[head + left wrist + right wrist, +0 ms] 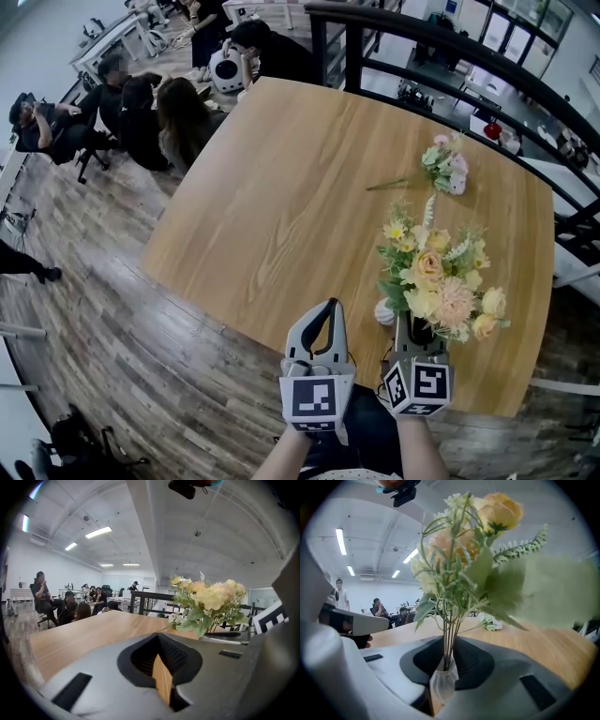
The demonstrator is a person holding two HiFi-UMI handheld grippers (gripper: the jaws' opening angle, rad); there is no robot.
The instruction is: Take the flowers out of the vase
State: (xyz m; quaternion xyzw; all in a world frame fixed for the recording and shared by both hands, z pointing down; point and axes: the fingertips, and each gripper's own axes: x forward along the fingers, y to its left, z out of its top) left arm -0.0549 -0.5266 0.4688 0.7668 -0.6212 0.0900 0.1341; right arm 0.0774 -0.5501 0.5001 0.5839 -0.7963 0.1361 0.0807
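While one sprig (pixel 442 171) lies ahead of both tools on the bench (pixel 281 187), the bouquet (pixel 441 281) sits in the vase (pixel 442 684) clamped by the right tool (pixel 413 342); the left tool (pixel 325 317) is closed, empty.

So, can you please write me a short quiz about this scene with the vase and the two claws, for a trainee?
1. What stands between the jaws of the right claw?
2. True or false: the left claw holds a flower.
3. Where is the loose pink sprig? A: in the left claw. B: lying on the table, beyond the bouquet. C: in the right claw.
Key: 1, the neck of the white vase. 2, false: its jaws are together with nothing between them. 3, B.
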